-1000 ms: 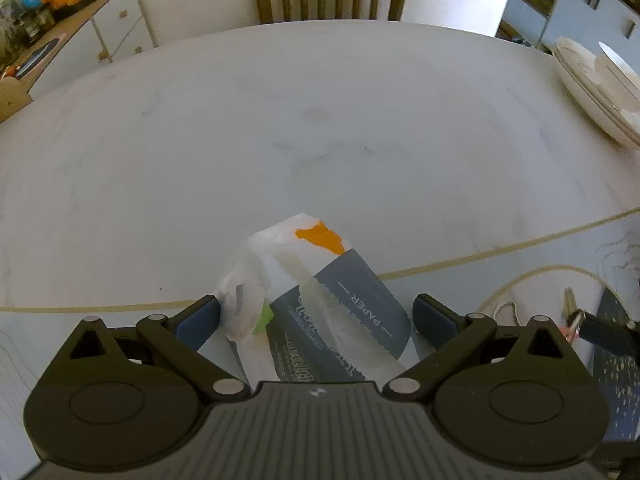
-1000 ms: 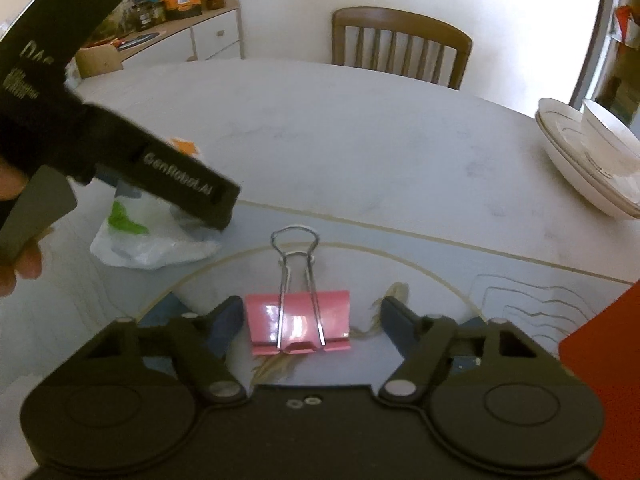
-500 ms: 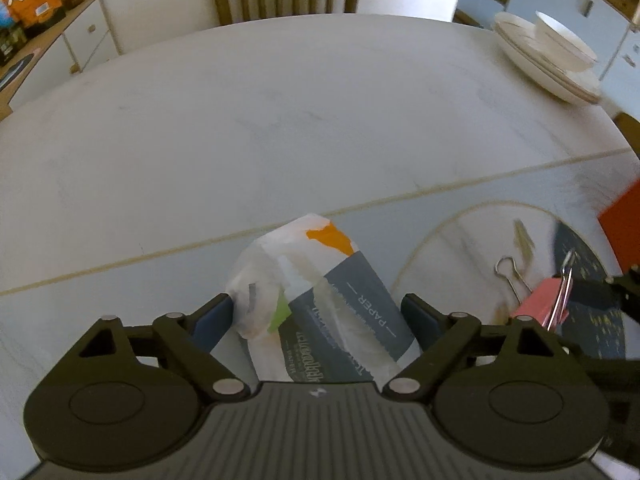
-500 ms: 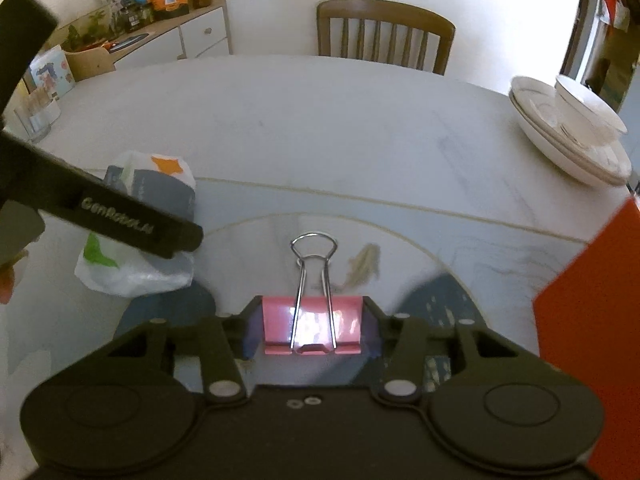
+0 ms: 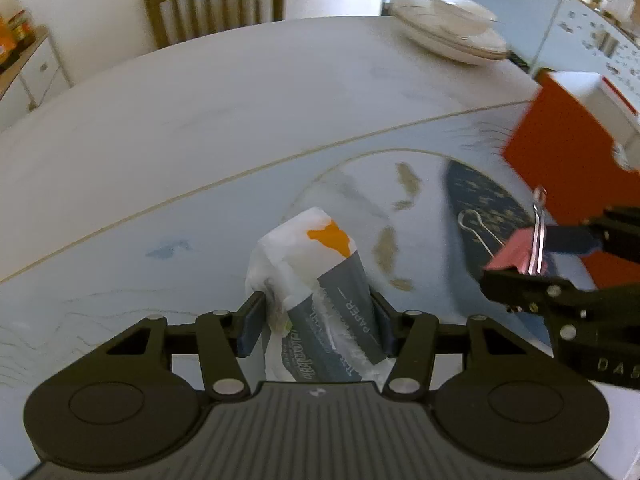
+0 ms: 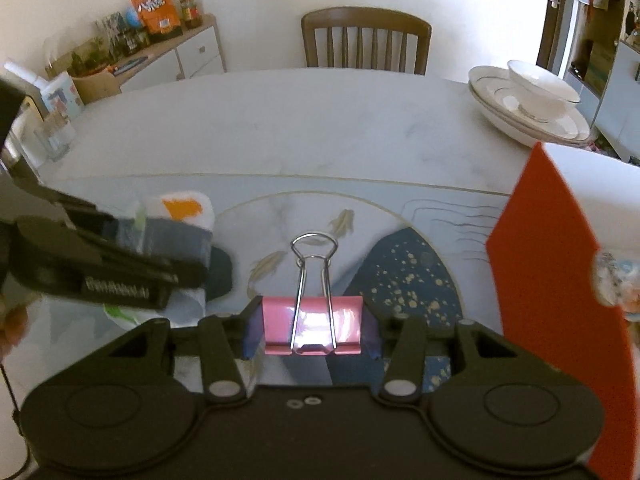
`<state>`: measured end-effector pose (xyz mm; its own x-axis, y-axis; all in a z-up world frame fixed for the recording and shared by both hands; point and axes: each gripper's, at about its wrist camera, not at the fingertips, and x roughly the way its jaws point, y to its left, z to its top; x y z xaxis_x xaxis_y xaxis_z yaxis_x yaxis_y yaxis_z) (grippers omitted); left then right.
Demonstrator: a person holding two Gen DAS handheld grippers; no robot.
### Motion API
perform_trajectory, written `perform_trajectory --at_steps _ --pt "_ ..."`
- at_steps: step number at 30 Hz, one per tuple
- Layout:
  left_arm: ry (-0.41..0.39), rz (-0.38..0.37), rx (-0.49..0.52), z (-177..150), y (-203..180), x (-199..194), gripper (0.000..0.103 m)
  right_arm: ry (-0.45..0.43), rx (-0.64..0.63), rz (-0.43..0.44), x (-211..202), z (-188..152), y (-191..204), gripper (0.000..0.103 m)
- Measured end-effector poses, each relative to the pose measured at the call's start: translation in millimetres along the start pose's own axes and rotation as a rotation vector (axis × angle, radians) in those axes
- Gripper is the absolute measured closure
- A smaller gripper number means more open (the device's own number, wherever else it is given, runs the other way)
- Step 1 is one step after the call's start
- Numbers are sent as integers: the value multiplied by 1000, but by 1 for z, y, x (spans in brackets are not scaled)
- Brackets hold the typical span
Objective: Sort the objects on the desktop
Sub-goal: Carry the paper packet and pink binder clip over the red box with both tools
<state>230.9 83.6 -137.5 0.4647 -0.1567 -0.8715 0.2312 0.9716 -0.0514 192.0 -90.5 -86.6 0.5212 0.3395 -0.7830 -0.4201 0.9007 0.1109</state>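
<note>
While both grippers are over the patterned mat point(image 6: 404, 272), your left gripper point(image 5: 318, 320) has its fingers pressed against the two sides of the tissue packet point(image 5: 320, 292), a white plastic pack with a grey label and an orange patch; it fills the lower centre of the left wrist view, its far end pointing up the frame and seemingly clear of the mat, though contact underneath cannot be confirmed. Your right gripper point(image 6: 312, 330) is clamped on the pink binder clip point(image 6: 312, 330), blue pads flat against its two ends, with the wire handle standing toward frame centre. Seen from the left wrist view, that clip point(image 5: 516, 250) sits at right centre, one handle lying out to the left and the other tilted upward, motion blur around it. Seen from the right wrist view, the packet point(image 6: 180, 216) and the left gripper point(image 6: 120, 256) occupy the left middle, also blurred. Note the red box point(image 6: 560, 288) along the right edge of the frame, just beside the clip. White stacked dishes point(image 6: 528, 108) rest at the upper right on the marble table point(image 6: 300, 128), a wooden chair point(image 6: 364, 40) behind it at top centre, a sideboard point(image 6: 160, 60) with an orange snack bag point(image 6: 154, 6) at upper left.
</note>
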Motion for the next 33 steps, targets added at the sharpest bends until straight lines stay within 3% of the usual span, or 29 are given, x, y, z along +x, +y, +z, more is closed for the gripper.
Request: perform_trajectory --at_steps 16,33 --pt "-52 -99 98 -4 -59 -65 51 -78 76 -21 -81 -14 -35 55" --pt "-114 -159 155 29 -146 -86 51 -143 116 -76 -139 -29 -105 55"
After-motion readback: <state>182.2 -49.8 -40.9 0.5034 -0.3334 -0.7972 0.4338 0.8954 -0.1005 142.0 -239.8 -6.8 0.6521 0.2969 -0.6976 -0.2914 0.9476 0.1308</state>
